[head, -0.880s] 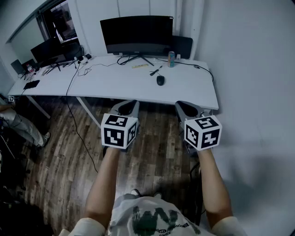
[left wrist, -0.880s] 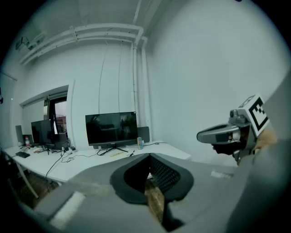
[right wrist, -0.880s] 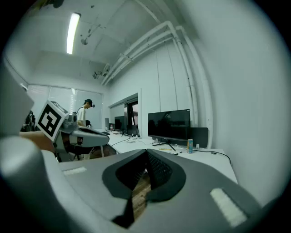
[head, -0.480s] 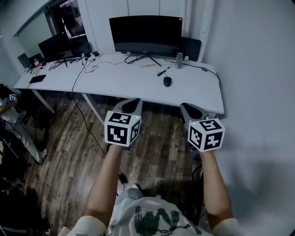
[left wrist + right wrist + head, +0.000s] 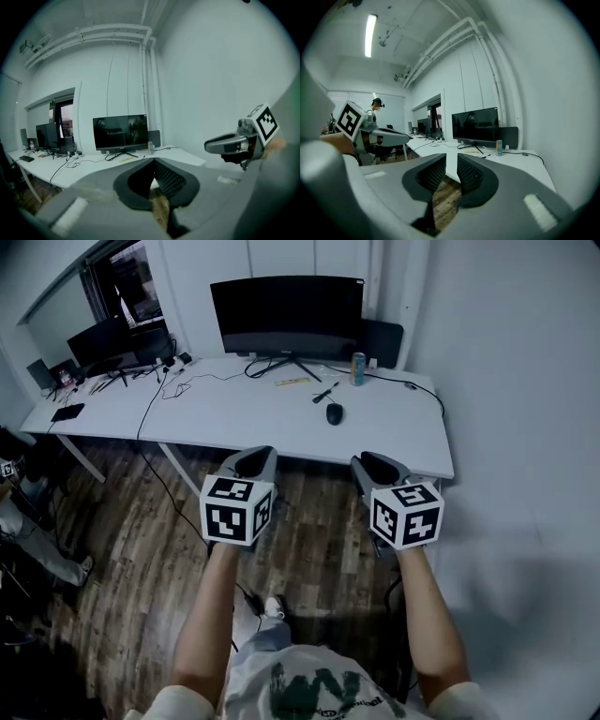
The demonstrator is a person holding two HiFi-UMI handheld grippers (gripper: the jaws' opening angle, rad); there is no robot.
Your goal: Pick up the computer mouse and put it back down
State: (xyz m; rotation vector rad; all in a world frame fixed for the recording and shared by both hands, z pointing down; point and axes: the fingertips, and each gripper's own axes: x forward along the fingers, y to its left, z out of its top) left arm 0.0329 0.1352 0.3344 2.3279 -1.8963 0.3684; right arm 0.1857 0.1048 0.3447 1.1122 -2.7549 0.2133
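Black against the white desk (image 5: pixel 225 413), the mouse (image 5: pixel 326 413) lies well ahead of both sets of fingers, a little nearer the right gripper's (image 5: pixel 375 463) line than the left gripper's (image 5: pixel 255 457). Neither is near it yet; both hang over the wooden floor (image 5: pixel 309 521), short of the desk edge. The left fingers are clenched tip to tip on nothing. The right fingers stand only a narrow slit apart, also empty.

That slit is probably the main risk. Brought down as it is, it would likely land on the mouse's rounded back and shove it further from the fingers, toward the pens (image 5: pixel 322 392) and the can (image 5: pixel 357 368). A pinch set too high on the smooth shell could also let it squirt out.
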